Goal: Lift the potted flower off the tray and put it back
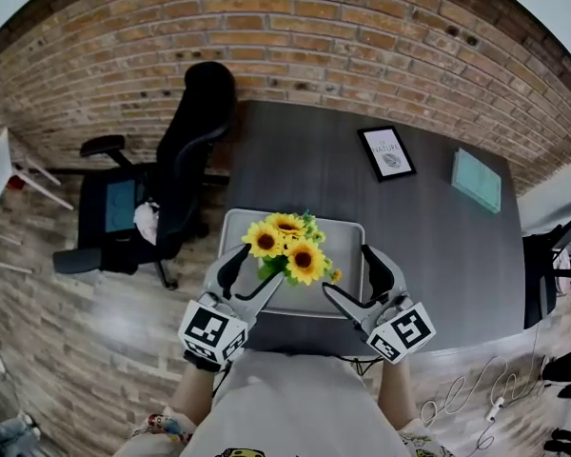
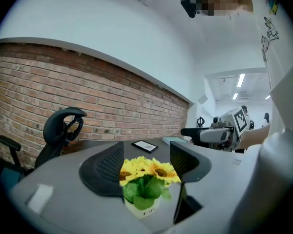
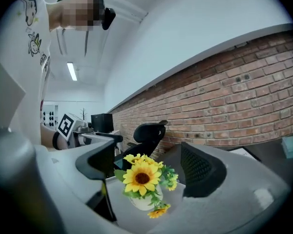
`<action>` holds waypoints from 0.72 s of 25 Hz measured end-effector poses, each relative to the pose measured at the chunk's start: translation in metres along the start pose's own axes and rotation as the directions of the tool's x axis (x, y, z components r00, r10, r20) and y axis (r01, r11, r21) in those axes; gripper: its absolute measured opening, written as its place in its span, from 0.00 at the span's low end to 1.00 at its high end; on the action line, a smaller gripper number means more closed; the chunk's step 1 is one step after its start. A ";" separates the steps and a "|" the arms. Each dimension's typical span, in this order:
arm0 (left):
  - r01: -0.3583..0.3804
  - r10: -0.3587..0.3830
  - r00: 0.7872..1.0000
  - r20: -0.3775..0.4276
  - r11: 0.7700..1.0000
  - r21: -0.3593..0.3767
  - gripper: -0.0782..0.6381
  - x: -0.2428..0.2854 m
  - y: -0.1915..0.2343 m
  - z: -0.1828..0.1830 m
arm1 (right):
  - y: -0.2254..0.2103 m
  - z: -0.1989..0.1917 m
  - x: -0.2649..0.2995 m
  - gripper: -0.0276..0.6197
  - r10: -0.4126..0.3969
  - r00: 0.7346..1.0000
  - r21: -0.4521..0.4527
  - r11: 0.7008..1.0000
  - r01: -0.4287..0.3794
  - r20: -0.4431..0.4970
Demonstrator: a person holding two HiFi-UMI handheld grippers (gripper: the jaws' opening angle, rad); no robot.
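The potted flower (image 1: 287, 246), yellow sunflowers in a small white pot (image 2: 142, 209), stands on the light grey tray (image 1: 347, 231) at the dark table's near edge. My left gripper (image 1: 255, 269) hovers at the tray's near left and my right gripper (image 1: 350, 272) at its near right, both angled in toward the flowers. In the left gripper view the pot shows low in the gap of the open jaws (image 2: 145, 162), beyond the pads and untouched. The right gripper view shows the same (image 3: 147, 162), its pads apart from the flower (image 3: 141, 177). Neither gripper holds anything.
The dark table (image 1: 438, 255) carries a framed picture (image 1: 386, 152) and a teal book (image 1: 477, 179) further back. A black office chair (image 1: 186, 160) stands at the table's left. A brick wall runs behind. Cables lie on the floor at the right (image 1: 485, 398).
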State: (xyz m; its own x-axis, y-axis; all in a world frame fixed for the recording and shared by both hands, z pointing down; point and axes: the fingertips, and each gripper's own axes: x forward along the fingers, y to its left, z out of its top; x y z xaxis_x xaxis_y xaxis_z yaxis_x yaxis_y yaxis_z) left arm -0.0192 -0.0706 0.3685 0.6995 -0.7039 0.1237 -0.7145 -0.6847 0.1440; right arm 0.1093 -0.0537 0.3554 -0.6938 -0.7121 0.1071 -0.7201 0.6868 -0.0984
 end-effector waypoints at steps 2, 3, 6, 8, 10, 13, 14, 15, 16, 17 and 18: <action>-0.006 0.006 0.999 0.034 1.000 -0.004 0.50 0.000 -0.004 0.018 | 0.002 0.012 -0.002 0.63 0.018 1.000 -0.023 1.000 -0.018 0.019; -0.006 0.007 0.999 0.048 1.000 -0.009 0.49 -0.001 -0.006 0.025 | 0.003 0.018 -0.002 0.58 0.024 0.999 -0.030 0.999 -0.023 0.032; 0.005 -0.002 0.996 0.084 0.999 -0.035 0.47 -0.004 -0.013 0.042 | 0.005 0.033 -0.005 0.52 0.040 0.996 -0.036 0.999 -0.038 0.073; 0.005 0.000 0.994 0.109 0.999 -0.048 0.42 -0.008 -0.016 0.050 | 0.006 0.039 -0.006 0.44 0.045 0.995 -0.045 0.998 -0.041 0.094; -0.005 0.012 0.992 0.122 0.999 -0.053 0.37 -0.012 -0.018 0.053 | 0.006 0.043 -0.007 0.38 0.039 0.994 -0.060 0.998 -0.033 0.106; -0.022 0.027 0.993 0.111 0.999 -0.043 0.32 -0.016 -0.020 0.051 | 0.005 0.047 -0.008 0.29 0.026 0.992 -0.057 0.998 -0.019 0.121; -0.028 0.032 0.994 0.104 0.999 -0.040 0.31 -0.017 -0.021 0.049 | 0.004 0.047 -0.010 0.26 0.018 0.992 -0.052 0.999 -0.012 0.125; -0.033 0.037 0.995 0.097 0.999 -0.037 0.29 -0.018 -0.022 0.048 | 0.003 0.048 -0.011 0.24 0.008 0.992 -0.049 0.999 -0.001 0.129; -0.038 0.041 0.995 0.091 0.999 -0.035 0.28 -0.019 -0.022 0.046 | 0.002 0.048 -0.012 0.23 -0.006 0.991 -0.049 0.999 0.012 0.131; -0.042 0.045 0.995 0.086 0.999 -0.033 0.27 -0.019 -0.021 0.045 | 0.001 0.048 -0.014 0.21 -0.019 0.991 -0.051 0.998 0.026 0.134; -0.045 0.048 0.995 0.083 0.998 -0.031 0.25 -0.019 -0.021 0.044 | -0.001 0.048 -0.015 0.18 -0.032 0.990 -0.051 0.998 0.040 0.138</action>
State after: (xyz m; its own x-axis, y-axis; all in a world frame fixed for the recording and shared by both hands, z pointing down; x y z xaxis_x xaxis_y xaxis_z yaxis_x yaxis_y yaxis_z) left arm -0.0182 -0.0514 0.3201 0.6608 -0.7490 0.0484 -0.7445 -0.6459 0.1689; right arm 0.1203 -0.0507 0.3059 -0.6640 -0.7472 -0.0278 -0.7459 0.6646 -0.0439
